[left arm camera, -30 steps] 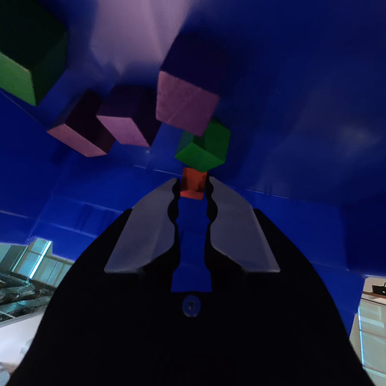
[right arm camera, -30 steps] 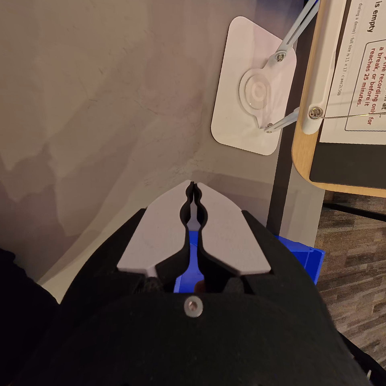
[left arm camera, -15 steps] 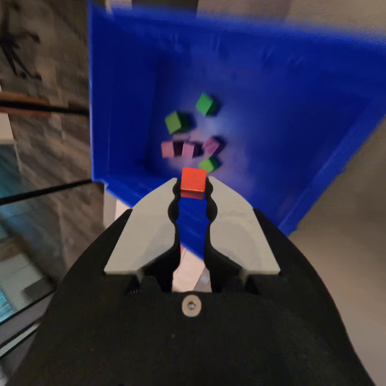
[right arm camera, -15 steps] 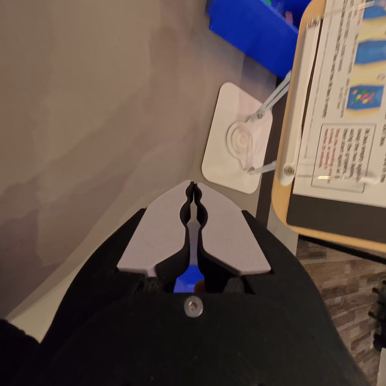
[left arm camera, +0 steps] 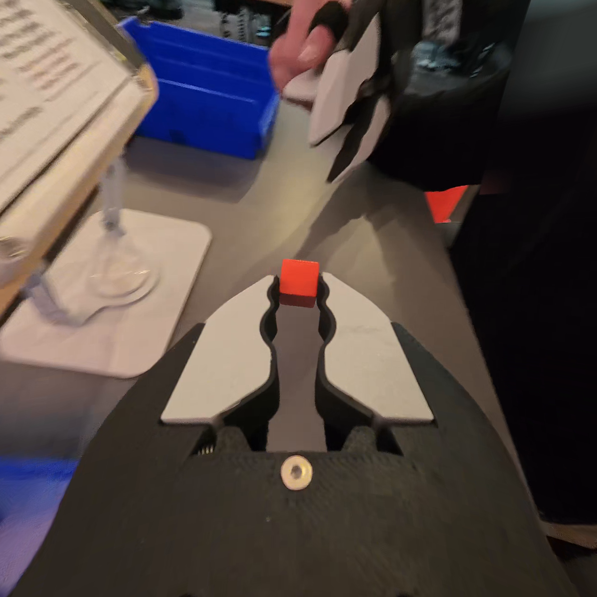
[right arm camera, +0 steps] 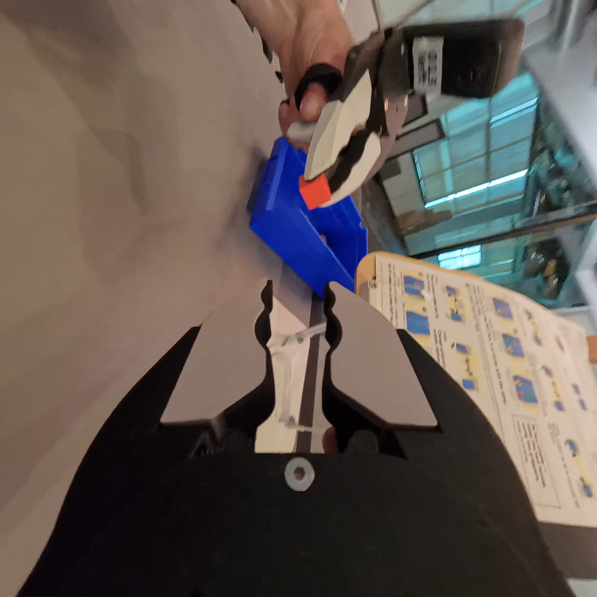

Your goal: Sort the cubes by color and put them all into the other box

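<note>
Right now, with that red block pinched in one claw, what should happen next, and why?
Probably carry the red cube, clamped in the left gripper, over to the blue box beyond the sign stand. It hangs above bare table, and the right gripper is open and empty.

Red cube [left arm camera: 298, 280] pinched at left claw [left arm camera: 298, 284] tips (held above grey table); blue box [left arm camera: 206, 93] beyond.

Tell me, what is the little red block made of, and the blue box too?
The red cube looks like painted wood or maybe plastic: flat matt colour, sharp edges, no grain visible, so I can't be sure. The blue box looks like moulded plastic: one even bright colour, thin walls, ribs along the inside, a slight shine.
</note>
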The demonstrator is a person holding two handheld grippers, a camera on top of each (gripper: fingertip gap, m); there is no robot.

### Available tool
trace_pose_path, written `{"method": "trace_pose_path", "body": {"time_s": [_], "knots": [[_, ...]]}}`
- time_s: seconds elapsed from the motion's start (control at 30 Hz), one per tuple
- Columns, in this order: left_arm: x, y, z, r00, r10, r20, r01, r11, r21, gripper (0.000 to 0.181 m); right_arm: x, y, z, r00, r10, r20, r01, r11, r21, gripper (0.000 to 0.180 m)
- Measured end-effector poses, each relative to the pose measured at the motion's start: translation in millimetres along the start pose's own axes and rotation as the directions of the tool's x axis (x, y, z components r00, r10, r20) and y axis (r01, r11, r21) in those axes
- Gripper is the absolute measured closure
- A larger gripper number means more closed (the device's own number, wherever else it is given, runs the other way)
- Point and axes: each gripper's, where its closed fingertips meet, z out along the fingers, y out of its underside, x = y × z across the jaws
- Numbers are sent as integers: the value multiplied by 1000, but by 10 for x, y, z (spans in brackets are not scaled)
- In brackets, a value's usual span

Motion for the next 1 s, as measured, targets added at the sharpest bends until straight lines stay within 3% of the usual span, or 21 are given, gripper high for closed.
{"method": "trace_pose_path", "body": {"time_s": [0.13, 0.37, 1.0], "knots": [[341, -54, 334, 985, 16, -173, -14, 1000, 12, 159, -162, -211, 108, 994, -105, -41, 108, 991, 76, 146], [593, -72, 673, 940, 21, -341, -16, 1000, 16, 159, -354, -402, 165, 989, -146, -22, 148, 979, 138, 145], [673, -34, 772, 901, 2, -435, 14, 999, 35, 159, -508, -427, 202, 984, -175, 29, 169, 975, 141, 158]]}}
